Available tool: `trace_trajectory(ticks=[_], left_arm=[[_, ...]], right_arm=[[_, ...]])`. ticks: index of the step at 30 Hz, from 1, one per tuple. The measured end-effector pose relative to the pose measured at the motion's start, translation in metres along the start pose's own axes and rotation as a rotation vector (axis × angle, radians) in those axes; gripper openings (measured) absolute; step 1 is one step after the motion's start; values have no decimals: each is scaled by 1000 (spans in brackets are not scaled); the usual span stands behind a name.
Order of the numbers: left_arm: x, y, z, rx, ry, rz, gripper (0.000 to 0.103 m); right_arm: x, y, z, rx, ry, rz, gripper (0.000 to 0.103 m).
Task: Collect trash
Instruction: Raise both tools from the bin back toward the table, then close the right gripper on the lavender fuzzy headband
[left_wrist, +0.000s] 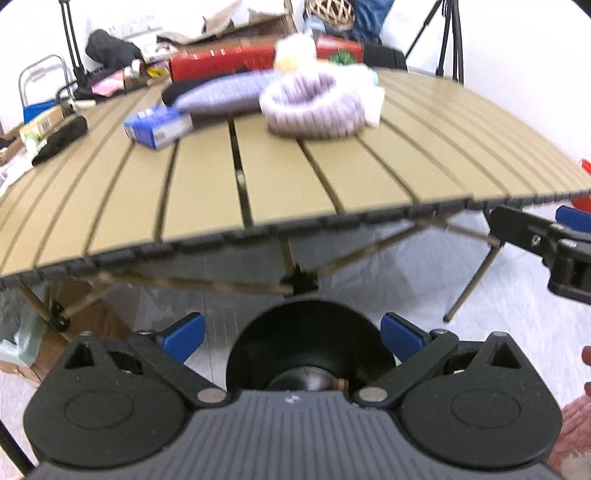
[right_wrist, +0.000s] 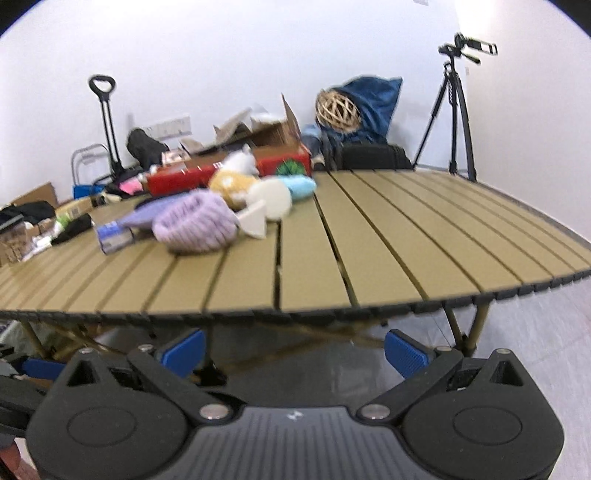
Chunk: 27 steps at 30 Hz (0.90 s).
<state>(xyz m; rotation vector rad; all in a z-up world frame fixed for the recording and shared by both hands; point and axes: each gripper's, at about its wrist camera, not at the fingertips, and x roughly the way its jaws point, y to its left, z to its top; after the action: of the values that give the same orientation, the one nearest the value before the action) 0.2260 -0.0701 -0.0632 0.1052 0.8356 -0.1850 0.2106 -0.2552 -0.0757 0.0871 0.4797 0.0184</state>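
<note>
1. The left gripper (left_wrist: 291, 334), black with blue finger pads (left_wrist: 186, 332), hangs below the near edge of the tan slatted folding table (left_wrist: 207, 192); its fingers are spread wide and grasp nothing.
2. At the table's far left edge lies a long black object (left_wrist: 61, 138), too blurred to identify.
3. Next along, a small blue and white rectangular carton (left_wrist: 157, 127) lies on its side on the slats; it looks the likeliest piece of trash, though its label cannot be read.
4. Just behind the carton, touching it, rests a flat lilac and black pouch-like item (left_wrist: 218, 94).
5. Near the table's middle sits a purple ribbed knitted ring-shaped piece (left_wrist: 314, 110), with a white soft object (left_wrist: 371, 96) against its right side.
6. The right wrist view also shows a yellow plush lump (right_wrist: 231, 186), a cream round pad (right_wrist: 271, 199) and a pale blue soft item (right_wrist: 301, 186) crowded behind the knit.
7. A red flat box (left_wrist: 221, 62) stands beyond the table's far edge.
8. The right half of the table is bare slats.
9. The right gripper (right_wrist: 295, 356), same build, hangs below the table's near edge, its fingers parted and gripping nothing; it also shows at the right border of the left wrist view.
10. A black tripod (right_wrist: 452, 114) stands against the white wall at far right.
</note>
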Motion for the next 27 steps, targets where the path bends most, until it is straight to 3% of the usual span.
trace_trajectory(ticks=[12,19,27], left_arm=[[-28,25,34,-85,-145,43,103],[-37,46,56,-156,-232,99,103],[-31,73,73,-242,-276,134,103]], right_arm=[[-8,24,38,-43,-134,53,103],[8,36,53,-72,-166,71,103],[33,48,66,-79,-186,80,103]])
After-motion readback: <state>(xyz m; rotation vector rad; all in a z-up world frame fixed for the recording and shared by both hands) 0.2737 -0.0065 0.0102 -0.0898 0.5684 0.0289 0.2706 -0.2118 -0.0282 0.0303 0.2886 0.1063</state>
